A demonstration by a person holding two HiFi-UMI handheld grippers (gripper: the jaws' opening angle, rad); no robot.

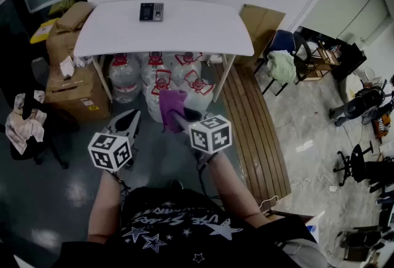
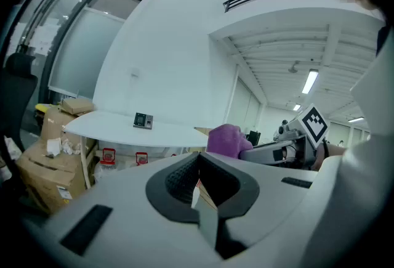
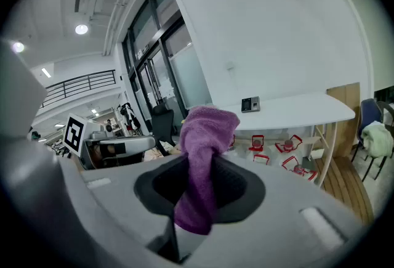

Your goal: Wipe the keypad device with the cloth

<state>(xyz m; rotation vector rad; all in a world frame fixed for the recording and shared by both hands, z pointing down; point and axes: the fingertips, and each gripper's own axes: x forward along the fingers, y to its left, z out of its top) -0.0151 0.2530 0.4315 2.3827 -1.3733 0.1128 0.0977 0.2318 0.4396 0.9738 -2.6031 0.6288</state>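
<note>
1. Where things stand: my right hand-held gripper [image 1: 177,117] is clamped on the purple cloth [image 1: 172,105]. In the right gripper view a bunch of it sticks up past the jaws and a tail hangs below. My left hand-held gripper [image 1: 130,119] has its jaws pressed together with nothing in them.
2. The keypad device [image 1: 151,12] lies flat near the far edge of the white bench [image 1: 203,36], well apart from both grippers. So I'd say no wiping has happened yet and this is the approach.
3. To do it well, I'd bring the cloth in over the near edge of the bench. Then I'd come down on the device with the bunched end, not the jaw tips, so hard plastic never scrapes the keys.
4. The device looks small and light, so it'll probably slide if pushed. I'd park the left hand-held gripper against its side as a brace and wipe in short strokes toward that brace.
5. Grip stays firm: the cloth is pinched mid-length and could pull out if it drags.
6. Mind the water bottles [image 1: 161,79] under the bench on the way in.
</note>
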